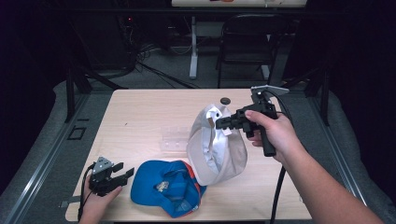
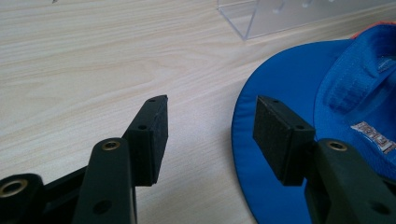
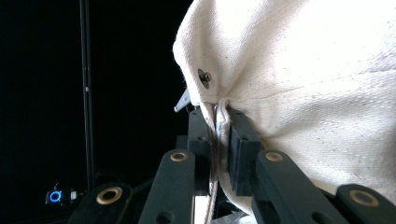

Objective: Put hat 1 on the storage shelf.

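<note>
A cream cap (image 1: 217, 149) hangs in the air over the table's right middle, held by its back edge. My right gripper (image 1: 220, 122) is shut on that edge; in the right gripper view the cream cap (image 3: 299, 79) is pinched between the jaws of the right gripper (image 3: 218, 135). A blue cap (image 1: 168, 186) lies upside down near the front edge. My left gripper (image 1: 122, 173) rests open just left of it, its fingertips close to the brim. In the left gripper view the left gripper (image 2: 210, 126) stands open beside the blue cap (image 2: 336, 107), nothing between the jaws.
A clear acrylic stand (image 1: 175, 139) lies on the wooden table (image 1: 140, 116) behind the blue cap, also as a clear stand (image 2: 280, 18). A small dark disc (image 1: 225, 100) sits near the far edge. A black chair (image 1: 247, 42) stands beyond the table.
</note>
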Action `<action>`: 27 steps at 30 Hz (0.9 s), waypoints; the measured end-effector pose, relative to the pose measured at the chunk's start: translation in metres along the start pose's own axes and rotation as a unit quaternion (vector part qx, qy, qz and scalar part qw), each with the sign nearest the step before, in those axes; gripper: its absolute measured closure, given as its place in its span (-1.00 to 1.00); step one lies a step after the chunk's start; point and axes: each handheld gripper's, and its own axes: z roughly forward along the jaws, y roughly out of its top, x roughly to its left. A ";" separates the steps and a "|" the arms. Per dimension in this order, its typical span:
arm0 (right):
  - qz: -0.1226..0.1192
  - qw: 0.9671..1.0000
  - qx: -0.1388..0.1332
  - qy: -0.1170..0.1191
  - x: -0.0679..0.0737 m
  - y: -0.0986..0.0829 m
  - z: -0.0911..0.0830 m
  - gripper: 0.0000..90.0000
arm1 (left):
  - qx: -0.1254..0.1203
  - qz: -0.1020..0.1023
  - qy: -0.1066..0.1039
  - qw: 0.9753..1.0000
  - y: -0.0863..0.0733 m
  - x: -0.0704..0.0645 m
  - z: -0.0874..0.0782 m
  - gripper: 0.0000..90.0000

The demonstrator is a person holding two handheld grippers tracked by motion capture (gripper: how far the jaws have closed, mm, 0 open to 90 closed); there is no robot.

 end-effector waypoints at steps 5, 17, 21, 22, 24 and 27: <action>-0.002 1.000 -0.016 0.002 0.007 0.008 -0.003 0.82 | 0.004 0.002 -0.003 1.000 0.000 -0.001 0.000 0.02; -0.010 0.999 -0.039 0.007 0.025 0.033 0.007 0.82 | -0.006 0.011 -0.001 1.000 0.003 -0.005 -0.003 0.10; -0.009 0.999 -0.046 0.009 0.029 0.040 0.012 0.82 | -0.003 0.009 0.003 1.000 0.004 -0.007 -0.004 0.13; -0.010 0.999 -0.049 0.009 0.030 0.042 0.013 0.82 | -0.007 0.008 0.003 1.000 0.005 -0.008 -0.004 0.13; -0.011 0.999 -0.051 0.010 0.031 0.046 0.015 0.82 | -0.015 0.004 0.008 1.000 0.006 -0.010 -0.005 0.09; -0.009 0.998 -0.058 0.011 0.032 0.051 0.017 0.82 | -0.024 0.002 0.001 1.000 0.011 -0.014 -0.006 -0.01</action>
